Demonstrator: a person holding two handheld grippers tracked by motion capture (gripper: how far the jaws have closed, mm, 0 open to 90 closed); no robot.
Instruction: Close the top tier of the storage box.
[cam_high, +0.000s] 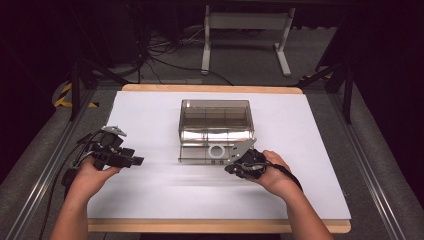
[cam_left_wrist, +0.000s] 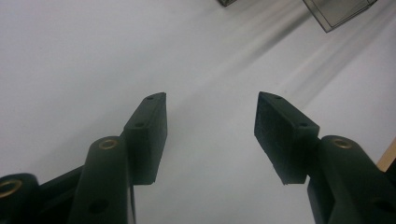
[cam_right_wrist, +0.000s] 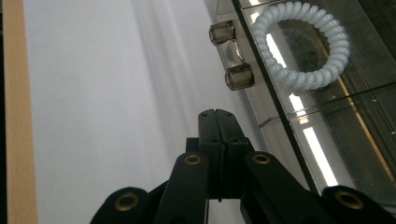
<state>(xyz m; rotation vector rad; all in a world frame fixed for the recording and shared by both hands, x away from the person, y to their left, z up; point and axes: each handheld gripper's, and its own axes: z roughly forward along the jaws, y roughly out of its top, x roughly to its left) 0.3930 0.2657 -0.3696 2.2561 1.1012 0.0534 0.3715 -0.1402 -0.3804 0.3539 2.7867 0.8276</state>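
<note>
2 grippers: both over the white sheet (cam_high: 150, 195) on the table (cam_high: 210, 89)
Left gripper (cam_left_wrist: 210, 119): jaws spread wide, nothing between the pads — bare white sheet beneath; in the high view it sits near the sheet's left edge (cam_high: 116, 154), well apart from the box
Right gripper (cam_right_wrist: 216, 122): jaws pressed flat together, nothing held; in the high view (cam_high: 239, 167) it sits just beside the box's front right corner
Clear box (cam_high: 216, 130): smoky transparent plastic, middle of the sheet, front section lying low toward the person (divided into compartments)
White coil ring (cam_right_wrist: 303, 46): inside the box, front section (cam_high: 218, 151), seen through the clear panel
Latch (cam_right_wrist: 232, 56): 2 stubby clear knobs on the box's edge — just ahead of the right gripper's tips, not touching
</note>
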